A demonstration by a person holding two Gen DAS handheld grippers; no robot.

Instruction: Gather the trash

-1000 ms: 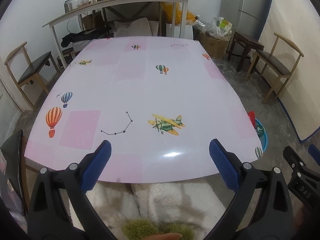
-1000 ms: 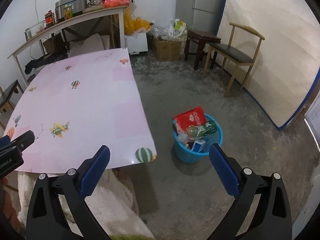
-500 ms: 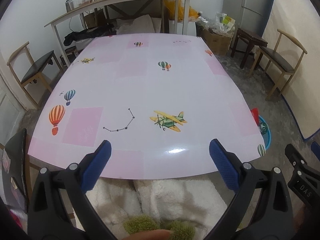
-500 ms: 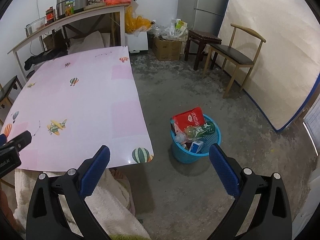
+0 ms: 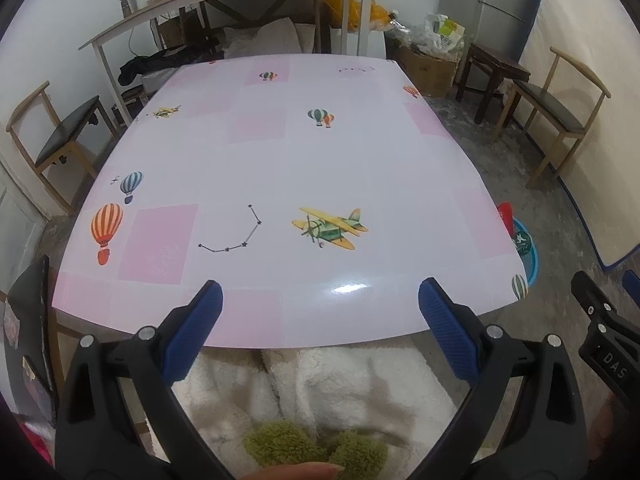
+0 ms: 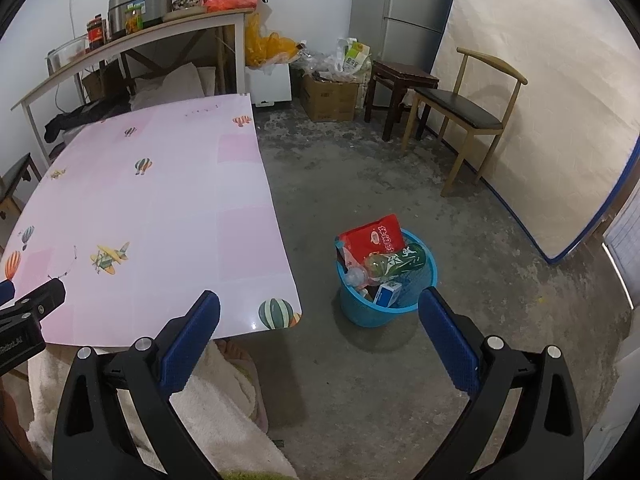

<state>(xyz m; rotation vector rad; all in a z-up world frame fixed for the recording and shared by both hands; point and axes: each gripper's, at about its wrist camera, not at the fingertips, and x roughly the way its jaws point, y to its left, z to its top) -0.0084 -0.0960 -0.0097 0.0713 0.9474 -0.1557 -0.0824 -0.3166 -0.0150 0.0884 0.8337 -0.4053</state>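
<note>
Both tongs (image 5: 320, 304) (image 6: 320, 308) higher, "DAS" label (image 5: 612, 363) legible.

A home dining room: fridge (image 6: 404, 4), wooden chair (image 6: 464, 108), patterned table (image 5: 280, 184).

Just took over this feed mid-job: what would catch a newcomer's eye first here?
The blue basket on the floor right of the table, stuffed with a red packet and a green bottle. Then the pink table with balloon and plane prints. Both hand-held grippers, left and right, are open.
</note>
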